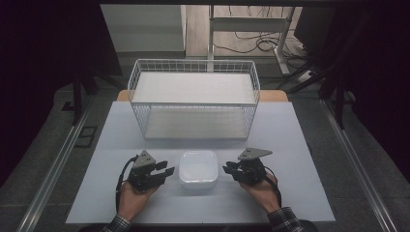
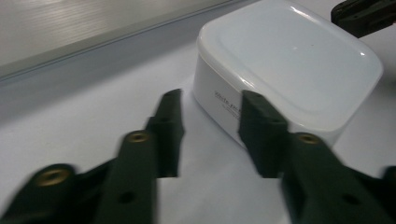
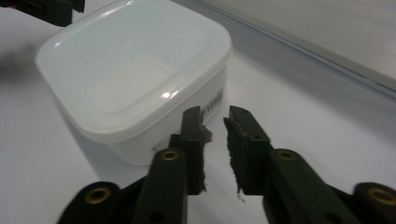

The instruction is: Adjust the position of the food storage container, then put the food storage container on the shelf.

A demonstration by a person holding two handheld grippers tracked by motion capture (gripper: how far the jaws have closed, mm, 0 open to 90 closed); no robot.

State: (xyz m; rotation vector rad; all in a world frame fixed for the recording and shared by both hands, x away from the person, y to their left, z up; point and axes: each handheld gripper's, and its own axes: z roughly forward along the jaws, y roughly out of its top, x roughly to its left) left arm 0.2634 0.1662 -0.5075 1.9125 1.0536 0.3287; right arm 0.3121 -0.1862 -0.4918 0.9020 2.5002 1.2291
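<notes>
A white square lidded container [image 1: 198, 168] sits on the white mat near the front edge, between my two grippers. My left gripper [image 1: 169, 170] rests just left of it, pointing right at its side. In the left gripper view the container [image 2: 289, 65] lies ahead to the right and the left gripper [image 2: 212, 100] is open, its jaws well apart with nothing between them. My right gripper [image 1: 226, 168] sits just right of the container. In the right gripper view the container [image 3: 130, 70] is ahead to the left, and the right gripper [image 3: 214, 114] shows a narrow gap holding nothing.
A white wire basket [image 1: 193, 96] stands behind the container at the middle of the table. The white mat [image 1: 290, 193] covers the tabletop. Metal rails run down both sides of the table, and cables lie on the floor beyond.
</notes>
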